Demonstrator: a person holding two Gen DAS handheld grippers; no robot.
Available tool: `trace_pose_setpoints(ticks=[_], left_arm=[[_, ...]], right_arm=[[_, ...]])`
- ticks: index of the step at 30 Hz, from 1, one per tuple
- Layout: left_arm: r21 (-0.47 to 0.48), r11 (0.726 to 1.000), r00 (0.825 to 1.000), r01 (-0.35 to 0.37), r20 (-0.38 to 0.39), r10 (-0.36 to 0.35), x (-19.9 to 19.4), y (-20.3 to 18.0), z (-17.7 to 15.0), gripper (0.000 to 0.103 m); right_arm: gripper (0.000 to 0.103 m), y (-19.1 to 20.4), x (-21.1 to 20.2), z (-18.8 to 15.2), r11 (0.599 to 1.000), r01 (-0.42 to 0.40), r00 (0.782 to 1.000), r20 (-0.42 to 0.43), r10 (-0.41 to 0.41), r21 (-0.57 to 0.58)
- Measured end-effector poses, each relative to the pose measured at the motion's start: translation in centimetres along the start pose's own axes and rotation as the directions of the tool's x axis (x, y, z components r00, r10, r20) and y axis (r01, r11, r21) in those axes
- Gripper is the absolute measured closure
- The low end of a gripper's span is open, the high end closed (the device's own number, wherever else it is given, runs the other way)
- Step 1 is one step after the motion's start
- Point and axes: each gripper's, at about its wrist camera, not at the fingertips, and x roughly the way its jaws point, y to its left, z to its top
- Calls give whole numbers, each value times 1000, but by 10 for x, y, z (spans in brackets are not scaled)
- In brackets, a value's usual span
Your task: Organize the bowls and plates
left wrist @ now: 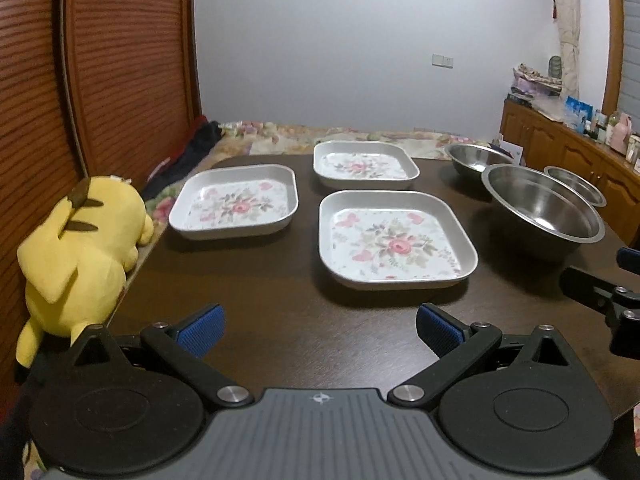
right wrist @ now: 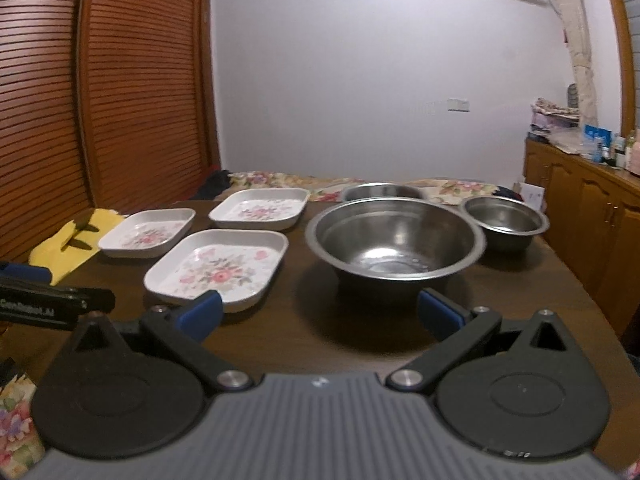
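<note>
Three square white plates with flower prints lie apart on the dark table [left wrist: 280, 304]: a near plate [left wrist: 396, 240], a left plate [left wrist: 236, 202] and a far plate [left wrist: 364, 165]. Right of them stand three steel bowls: a big bowl [left wrist: 542, 210], a far bowl [left wrist: 476, 160] and a small bowl [left wrist: 576, 185]. My left gripper [left wrist: 320, 330] hovers open in front of the near plate, holding nothing. My right gripper [right wrist: 320, 314] is open and empty just short of the big bowl [right wrist: 394, 242]; the near plate [right wrist: 218, 266] lies by its left finger.
A yellow plush toy [left wrist: 80, 248] lies at the table's left edge against a slatted wooden door [left wrist: 120, 72]. A wooden sideboard [left wrist: 568, 148] with clutter runs along the right. Flowered fabric [left wrist: 280, 136] lies beyond the table's far edge.
</note>
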Motion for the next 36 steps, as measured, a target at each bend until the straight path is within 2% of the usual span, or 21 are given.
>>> trace_pose_setpoints(ticks=[6, 11, 18, 21, 26, 33, 36], left_arm=[[-7, 1000, 1000, -17, 15, 17, 3, 11, 2, 0], [27, 996, 995, -81, 61, 79, 7, 18, 7, 0], [13, 998, 995, -69, 77, 68, 19, 34, 22, 0], [17, 999, 997, -37, 68, 35, 26, 39, 30, 0], [15, 1000, 997, 19, 75, -20, 33, 41, 38, 0], [24, 997, 994, 68, 81, -69, 53, 39, 44, 0], [13, 994, 993, 105, 55, -106, 67, 40, 46, 11]], right_arm=[[0, 15, 15, 7, 999, -43, 999, -14, 43, -33], [0, 26, 28, 12, 995, -89, 996, -30, 88, -48], [1, 38, 45, 14, 989, -136, 989, -58, 133, -60], [17, 42, 56, 14, 985, -165, 983, -95, 159, -59], [19, 40, 68, 13, 985, -169, 977, -132, 166, -17], [34, 38, 84, 13, 986, -168, 972, -166, 166, 6], [41, 37, 91, 14, 988, -157, 972, -176, 157, 17]])
